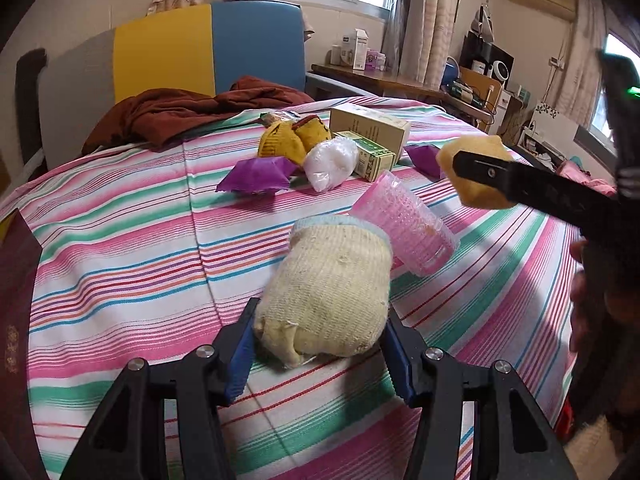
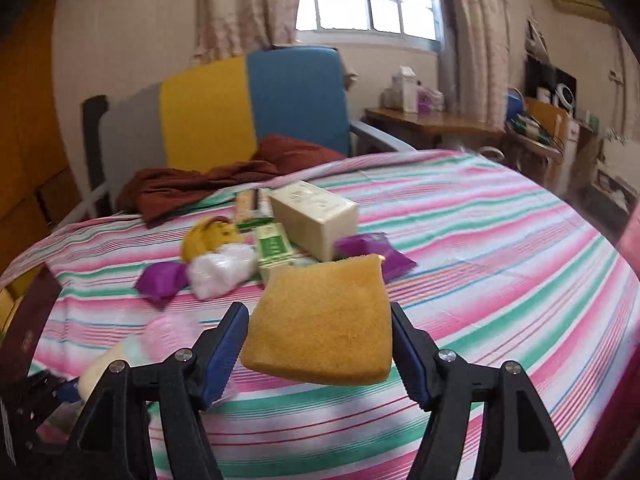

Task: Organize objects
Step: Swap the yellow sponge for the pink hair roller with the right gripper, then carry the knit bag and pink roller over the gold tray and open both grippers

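My left gripper (image 1: pixel 320 344) is shut on a cream knitted glove bundle (image 1: pixel 326 292) that rests on the striped bedspread (image 1: pixel 120 240). A pink ribbed plastic cup (image 1: pixel 404 226) lies on its side just beyond the bundle. My right gripper (image 2: pixel 318 344) is shut on a yellow sponge (image 2: pixel 320 320) and holds it above the bed; it shows in the left wrist view (image 1: pixel 476 172) at the right. Behind lie purple packets (image 1: pixel 256 176), a white plastic bag (image 1: pixel 330 164), yellow gloves (image 1: pixel 292 140), a green box (image 1: pixel 370 156) and a cream box (image 1: pixel 370 126).
A brown cloth (image 1: pixel 180 112) lies at the bed's far left by a yellow and blue headboard (image 1: pixel 208 48). A dark red box (image 1: pixel 16 320) stands at the left edge. A wooden desk (image 1: pixel 384 80) with bottles stands beyond the bed.
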{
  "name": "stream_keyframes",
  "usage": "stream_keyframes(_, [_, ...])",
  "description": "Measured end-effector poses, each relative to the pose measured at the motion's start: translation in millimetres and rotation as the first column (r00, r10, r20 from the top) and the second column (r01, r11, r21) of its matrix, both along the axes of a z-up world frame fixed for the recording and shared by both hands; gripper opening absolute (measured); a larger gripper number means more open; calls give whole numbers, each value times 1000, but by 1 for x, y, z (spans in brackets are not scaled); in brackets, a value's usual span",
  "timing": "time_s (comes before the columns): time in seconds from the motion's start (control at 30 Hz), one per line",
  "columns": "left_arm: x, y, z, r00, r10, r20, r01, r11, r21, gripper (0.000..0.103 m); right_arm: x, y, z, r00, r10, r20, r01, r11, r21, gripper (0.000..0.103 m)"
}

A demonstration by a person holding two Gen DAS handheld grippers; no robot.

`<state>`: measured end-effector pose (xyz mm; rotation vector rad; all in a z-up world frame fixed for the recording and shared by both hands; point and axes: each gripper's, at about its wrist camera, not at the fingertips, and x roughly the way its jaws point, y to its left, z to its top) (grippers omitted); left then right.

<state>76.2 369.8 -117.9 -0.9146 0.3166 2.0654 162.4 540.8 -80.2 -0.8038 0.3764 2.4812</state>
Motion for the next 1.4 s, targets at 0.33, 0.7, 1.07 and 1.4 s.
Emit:
stream_keyframes(0.33, [1,-3,0,1000,0,5,0,1000,9,57,6,-5,17,991,108,-81,-110,994,-22,88])
stream_keyframes(0.7, [-1,-8,1,1000,2,14,-2,1000,27,57,-33,-26,-22,949,314,-19,-307,912,-272,74])
stream_keyframes(1.07, [-1,-35,5,999,34,2,-34,999,26,54,-28,-32,-40,962,274,-1,-262,920,-293,58])
stream_keyframes(1.4, [9,-94,24,996,81,24,-82,994,66,55,-26,-70,-19,953,302,-33,-297,903,-311,57])
